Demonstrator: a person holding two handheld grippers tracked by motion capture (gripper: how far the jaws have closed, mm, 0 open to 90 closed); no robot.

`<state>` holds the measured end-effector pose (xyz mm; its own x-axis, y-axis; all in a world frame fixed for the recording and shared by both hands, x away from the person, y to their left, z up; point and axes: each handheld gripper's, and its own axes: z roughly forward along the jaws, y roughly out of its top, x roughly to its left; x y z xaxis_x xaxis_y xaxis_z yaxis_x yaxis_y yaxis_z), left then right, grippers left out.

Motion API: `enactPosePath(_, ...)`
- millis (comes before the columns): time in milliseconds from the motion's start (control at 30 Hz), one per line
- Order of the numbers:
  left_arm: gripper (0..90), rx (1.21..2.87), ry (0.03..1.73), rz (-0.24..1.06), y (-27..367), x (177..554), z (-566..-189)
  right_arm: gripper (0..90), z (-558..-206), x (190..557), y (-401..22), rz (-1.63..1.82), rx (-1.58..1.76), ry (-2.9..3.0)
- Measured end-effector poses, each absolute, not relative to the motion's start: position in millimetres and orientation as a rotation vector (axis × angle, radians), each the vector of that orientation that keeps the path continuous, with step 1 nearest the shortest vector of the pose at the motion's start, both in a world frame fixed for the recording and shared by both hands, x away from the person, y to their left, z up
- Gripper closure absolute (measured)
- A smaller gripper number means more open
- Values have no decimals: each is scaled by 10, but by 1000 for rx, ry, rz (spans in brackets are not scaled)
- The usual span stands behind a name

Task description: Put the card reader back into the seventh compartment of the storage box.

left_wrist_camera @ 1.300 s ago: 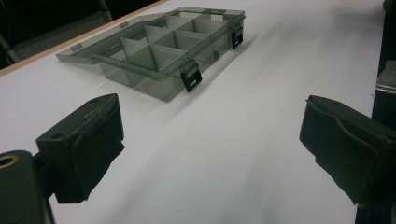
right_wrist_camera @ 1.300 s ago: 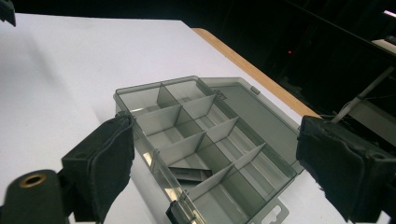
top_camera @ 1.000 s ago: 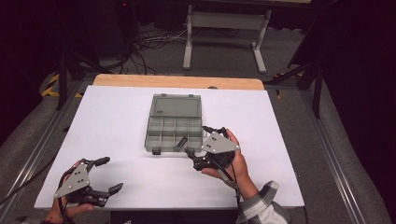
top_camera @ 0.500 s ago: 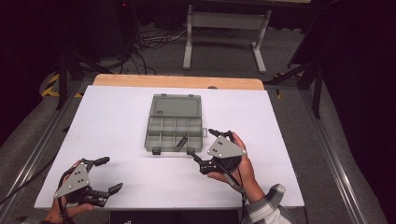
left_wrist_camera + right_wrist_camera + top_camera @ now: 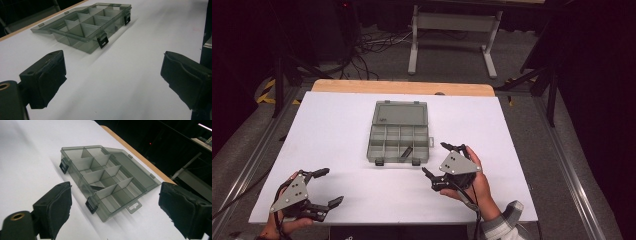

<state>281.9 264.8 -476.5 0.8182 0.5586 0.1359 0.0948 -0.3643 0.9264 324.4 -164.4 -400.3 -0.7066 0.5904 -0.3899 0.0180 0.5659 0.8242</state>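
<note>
At the near left corner of the white table (image 5: 337, 125), the left hand-held gripper (image 5: 326, 187) is held with its jaws spread wide and nothing between them. Farther in and to the right, the right hand-held gripper (image 5: 442, 160) is likewise seen released (its jaws empty), just beside the near right corner of the compartment box (image 5: 398, 144). The box is set at the table's middle, with its lid laid open toward the far edge and a small dark piece (image 5: 405, 151) seen in a near compartment.
</note>
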Motion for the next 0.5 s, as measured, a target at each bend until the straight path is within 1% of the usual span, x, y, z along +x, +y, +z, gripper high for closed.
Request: enactPosePath(500, 71, 1914, 491, 528, 2643, 2822, -4770, 126, -4118, 3173, -1769, 1066, 491, 2149)
